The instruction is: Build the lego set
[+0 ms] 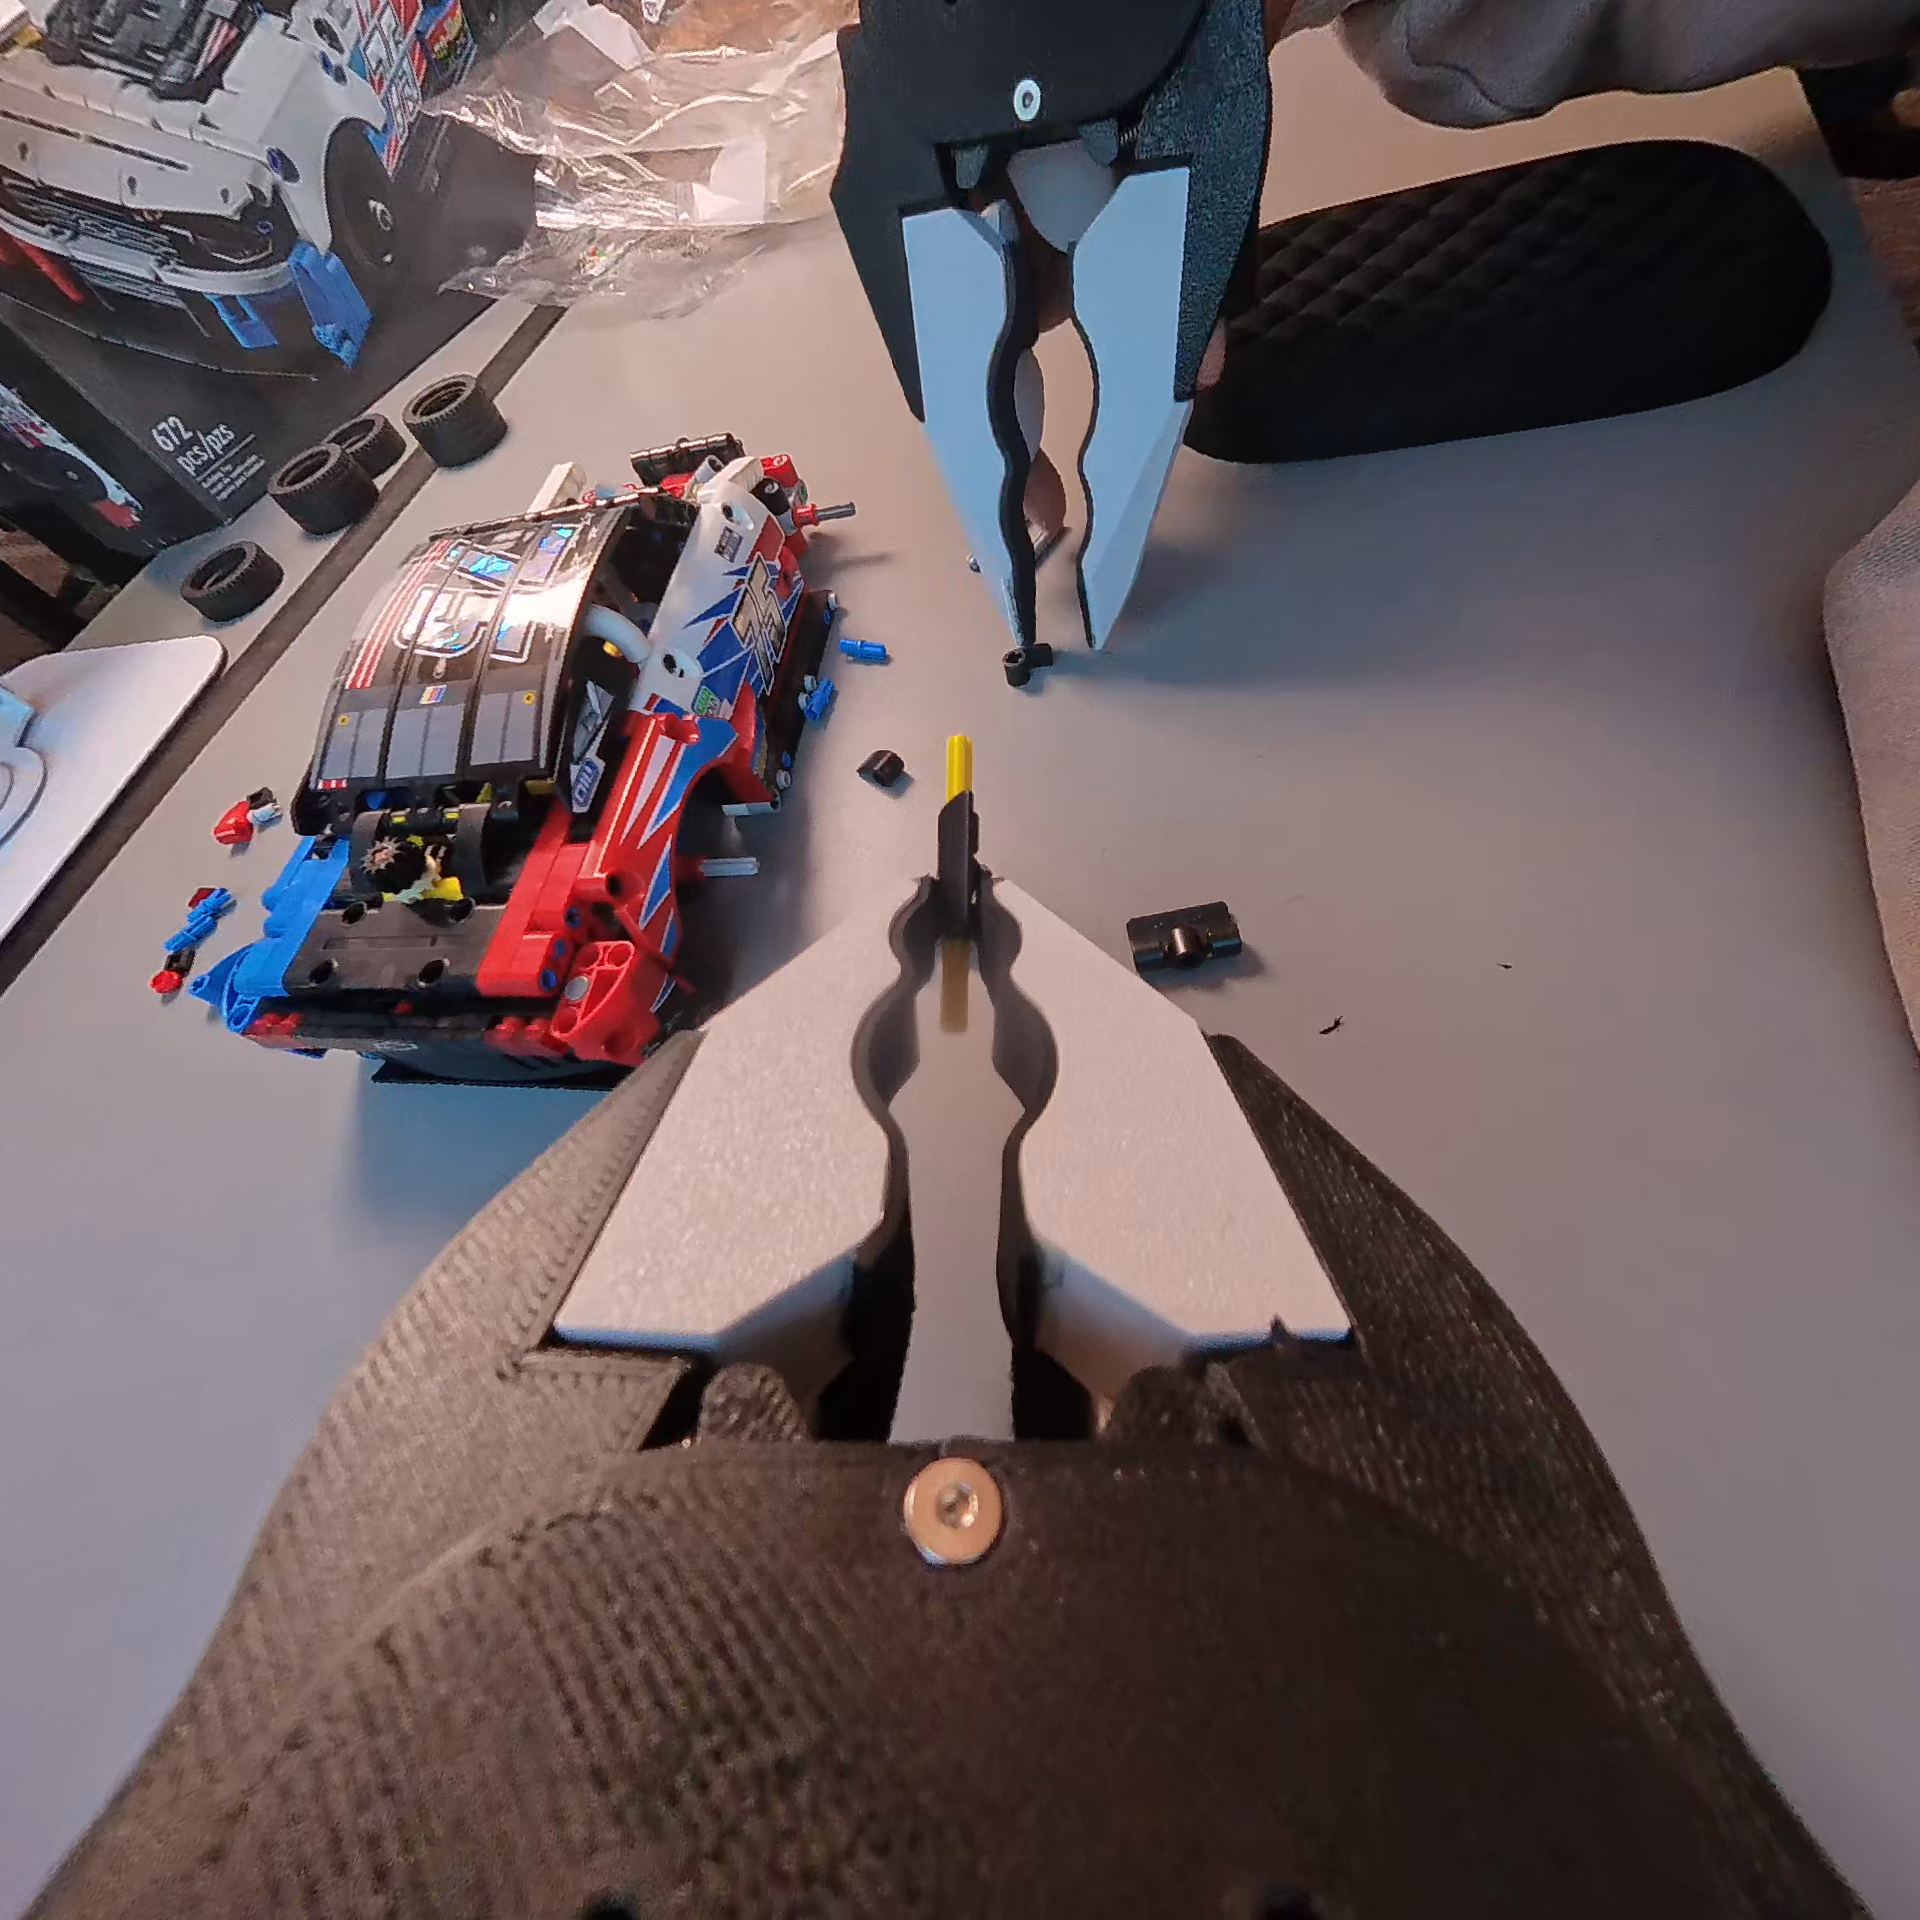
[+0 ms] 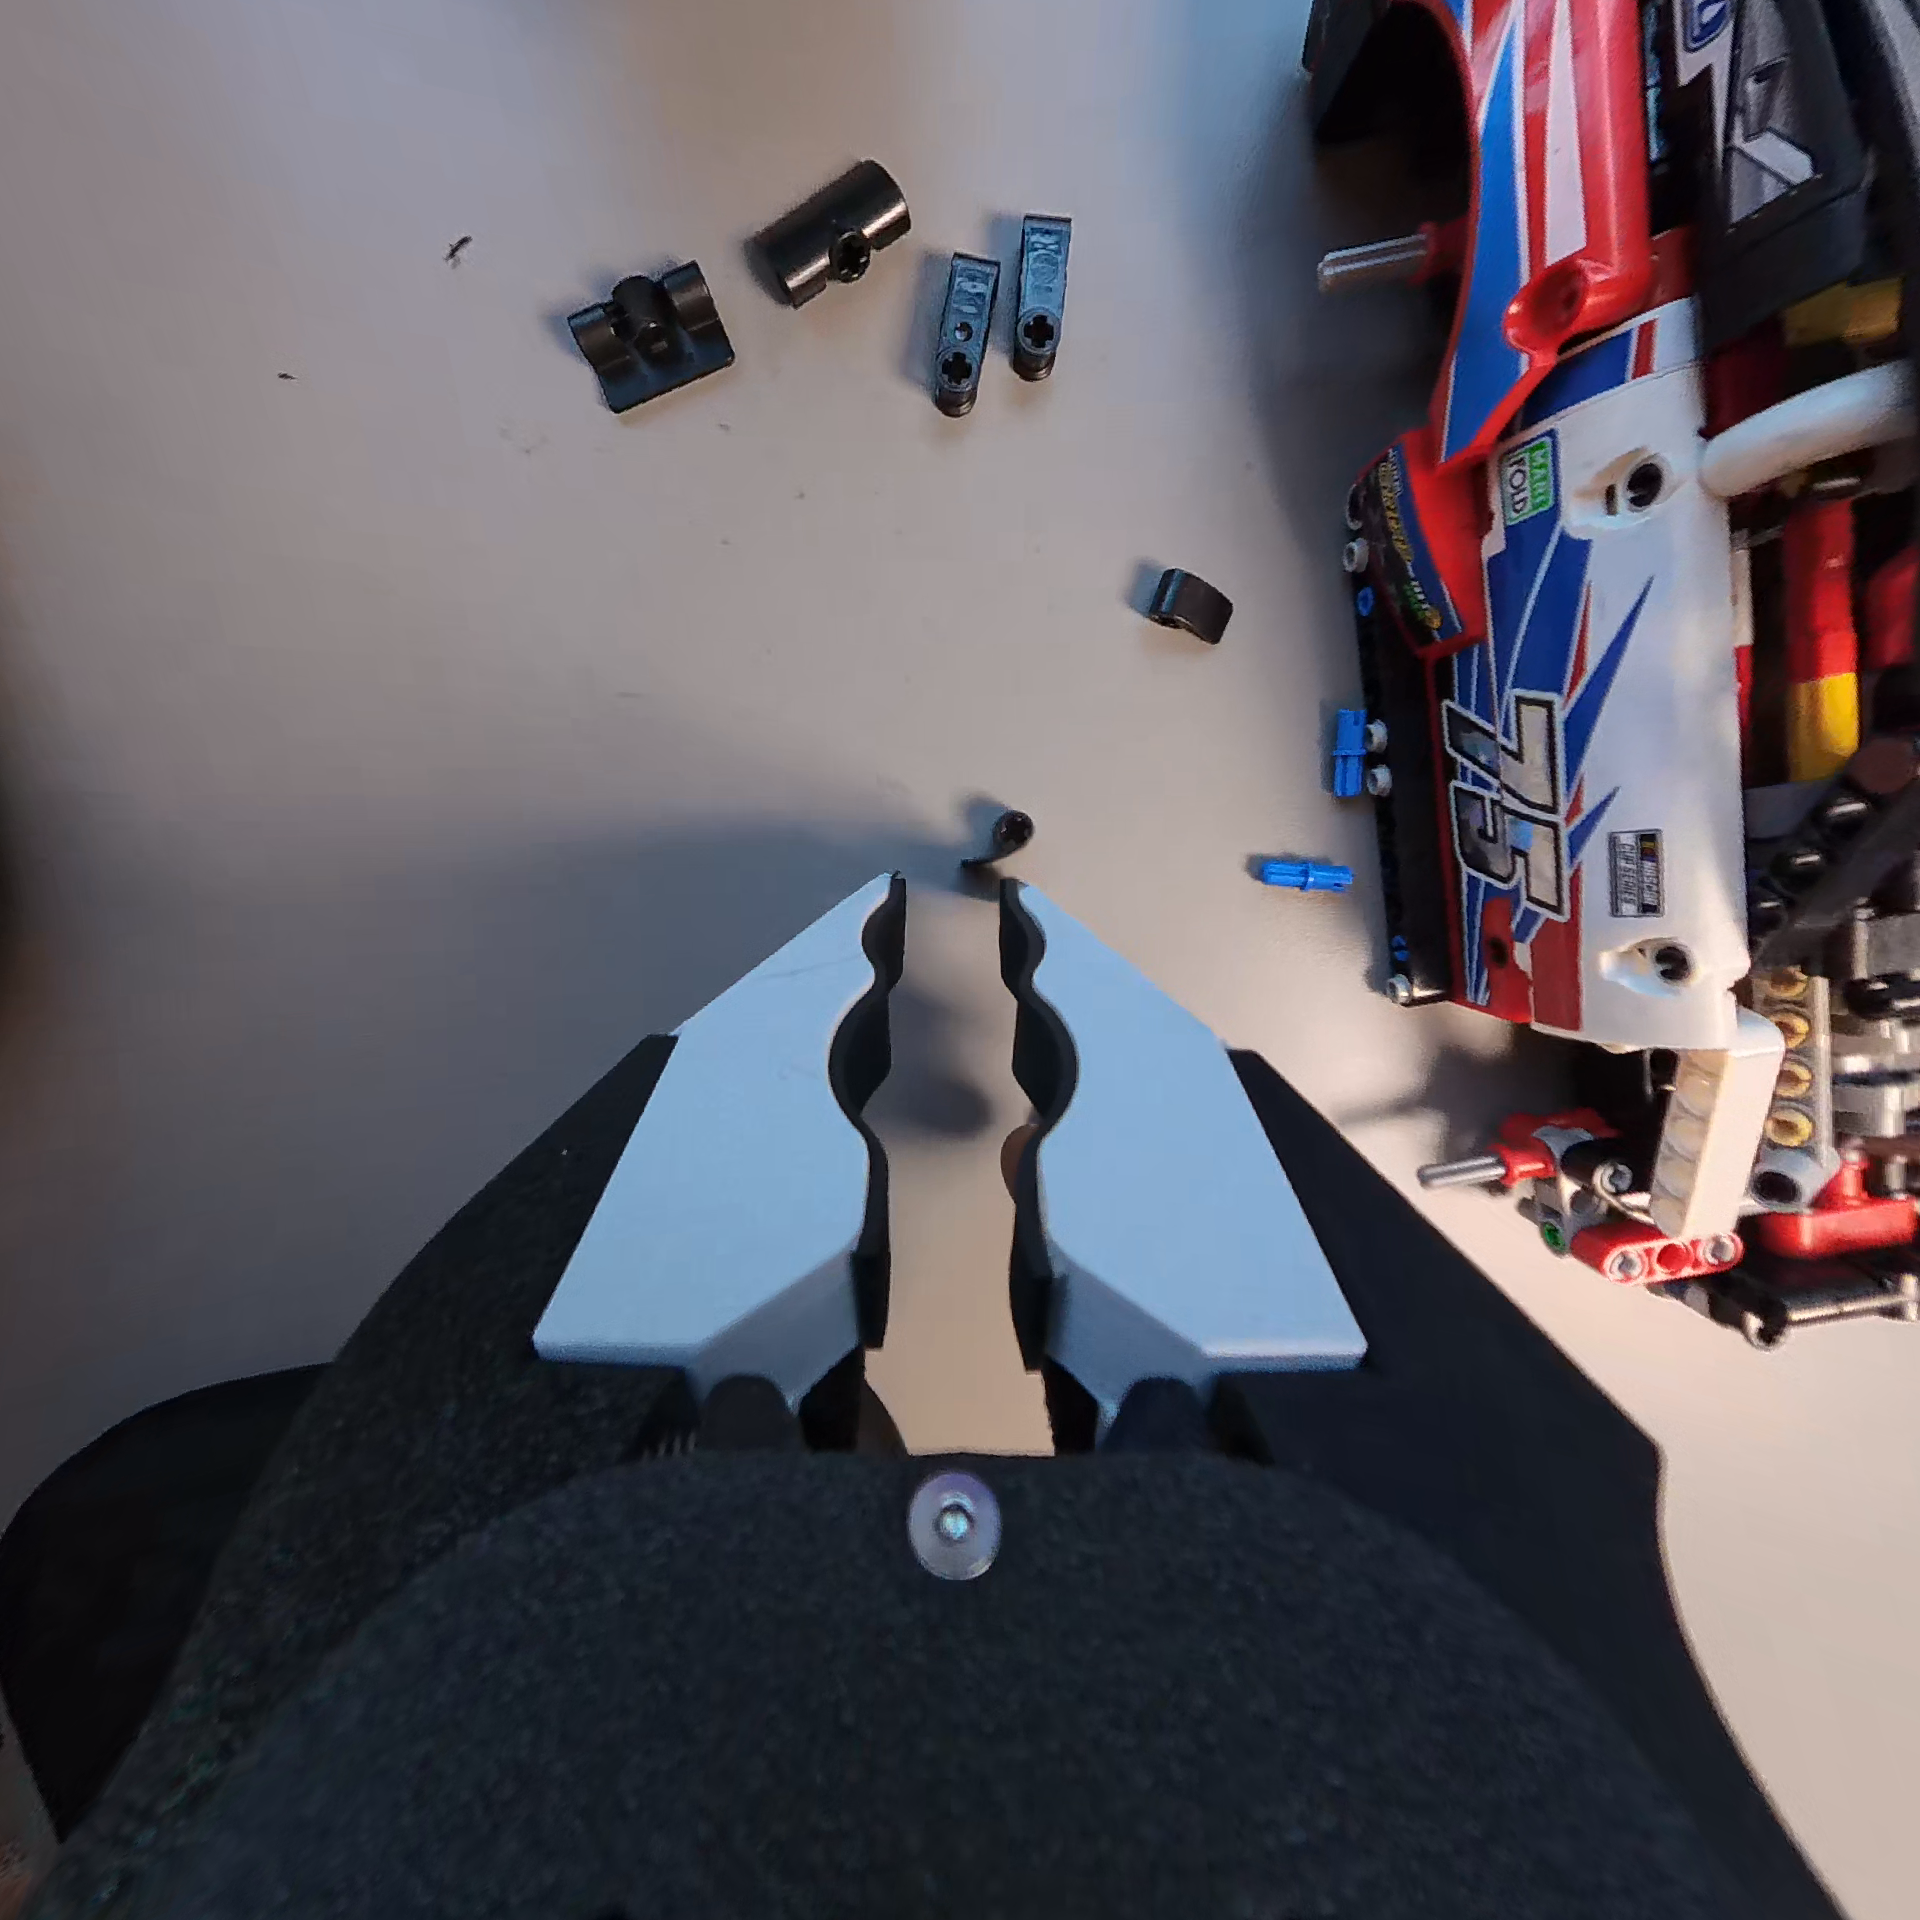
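My left gripper [image 1: 956, 888] is shut on a black connector [image 1: 958, 831] with a yellow axle [image 1: 957, 767] through it, held above the grey table. The red, white and blue lego car [image 1: 540, 769] lies to its left. My right gripper [image 2: 951, 883] is open and empty, its tips just short of a small black piece [image 2: 1003, 836] on the table. In the left wrist view the right gripper [image 1: 1055, 639] points down over that piece [image 1: 1027, 663]. The car [image 2: 1621, 623] is to its right.
Loose black parts [image 2: 651, 335], [image 2: 831, 231], [image 2: 966, 332], [image 2: 1192, 603] and blue pins [image 2: 1304, 873] lie on the table. Several black tyres [image 1: 324, 486], the set's box [image 1: 156, 260], a plastic bag [image 1: 644, 135] and a black quilted pad [image 1: 1507, 301] lie farther off. About 12 centimeters separates my left fingertips from my right.
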A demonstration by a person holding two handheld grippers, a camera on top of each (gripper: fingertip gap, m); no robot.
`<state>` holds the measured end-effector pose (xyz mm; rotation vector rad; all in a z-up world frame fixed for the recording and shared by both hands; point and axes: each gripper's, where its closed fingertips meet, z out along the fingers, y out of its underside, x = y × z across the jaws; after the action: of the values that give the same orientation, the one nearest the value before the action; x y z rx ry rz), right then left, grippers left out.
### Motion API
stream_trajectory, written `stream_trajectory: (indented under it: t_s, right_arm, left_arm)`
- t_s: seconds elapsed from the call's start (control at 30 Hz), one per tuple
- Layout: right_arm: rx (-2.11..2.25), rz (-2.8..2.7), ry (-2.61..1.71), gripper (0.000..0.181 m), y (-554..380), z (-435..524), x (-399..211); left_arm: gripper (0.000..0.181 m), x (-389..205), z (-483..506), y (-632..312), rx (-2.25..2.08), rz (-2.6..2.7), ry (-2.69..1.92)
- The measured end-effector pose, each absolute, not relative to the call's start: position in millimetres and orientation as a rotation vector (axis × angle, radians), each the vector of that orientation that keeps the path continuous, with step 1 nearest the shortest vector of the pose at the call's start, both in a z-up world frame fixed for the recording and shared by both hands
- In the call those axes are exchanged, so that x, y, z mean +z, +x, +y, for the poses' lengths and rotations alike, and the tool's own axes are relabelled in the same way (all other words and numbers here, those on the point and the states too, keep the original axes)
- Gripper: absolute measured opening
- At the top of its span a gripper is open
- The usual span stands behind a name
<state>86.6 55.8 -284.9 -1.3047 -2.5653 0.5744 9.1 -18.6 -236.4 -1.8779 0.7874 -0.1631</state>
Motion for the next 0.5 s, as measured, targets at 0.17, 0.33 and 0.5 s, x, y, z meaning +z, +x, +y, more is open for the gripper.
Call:
stream_trajectory:
  t_s: [0.17,0.33,0.5]
  right_arm:
    - [0.617,-2.507,-1.285,0.005,82,66,-283]
    - [0.639,-2.504,-1.248,0.001,77,63,-284]
    - [0.683,-2.494,-1.166,0.005,71,54,-279]
  left_arm:
    - [0.005,-238,-18,9,-0.163,0.790,-1.884]
    - [0.005,-240,-18,9,-0.163,0.789,-1.889]
    - [0.005,-241,-18,9,-0.166,0.790,-1.893]
